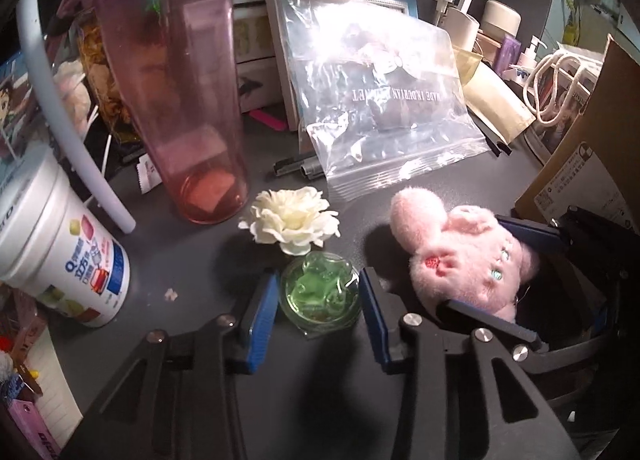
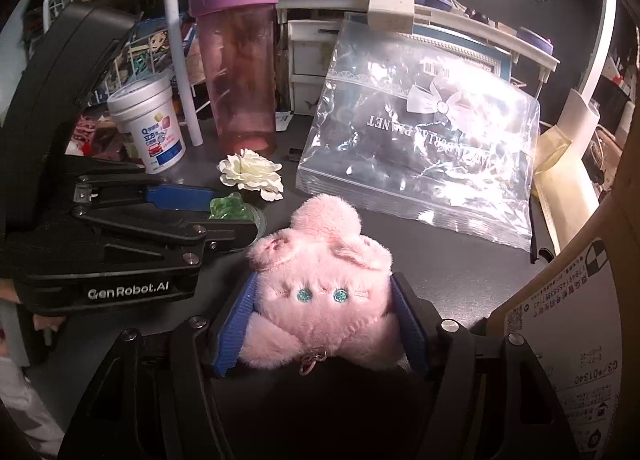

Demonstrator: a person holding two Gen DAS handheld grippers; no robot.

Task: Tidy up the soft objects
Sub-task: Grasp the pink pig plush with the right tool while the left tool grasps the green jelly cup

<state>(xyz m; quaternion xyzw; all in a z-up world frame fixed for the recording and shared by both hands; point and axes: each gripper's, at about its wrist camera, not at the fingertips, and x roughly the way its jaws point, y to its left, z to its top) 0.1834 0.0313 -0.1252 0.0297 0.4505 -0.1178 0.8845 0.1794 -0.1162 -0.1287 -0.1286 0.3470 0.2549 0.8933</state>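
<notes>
A pink plush toy (image 2: 324,296) with teal eyes sits between the blue pads of my right gripper (image 2: 324,300), which is shut on it just above the dark desk; it also shows in the left wrist view (image 1: 464,260). My left gripper (image 1: 318,292) is open, its pads on either side of a green jelly toy in a clear shell (image 1: 320,296), not touching it. A white fabric flower (image 1: 290,219) lies just beyond the jelly toy. A clear zip bag (image 1: 384,99) leans at the back.
A tall pink tumbler (image 1: 176,91) with a purple lid stands back left, next to a white tub (image 1: 60,256) and a white pole (image 1: 68,115). A cardboard box (image 2: 580,300) rises at the right. Pens (image 1: 296,167) lie by the bag.
</notes>
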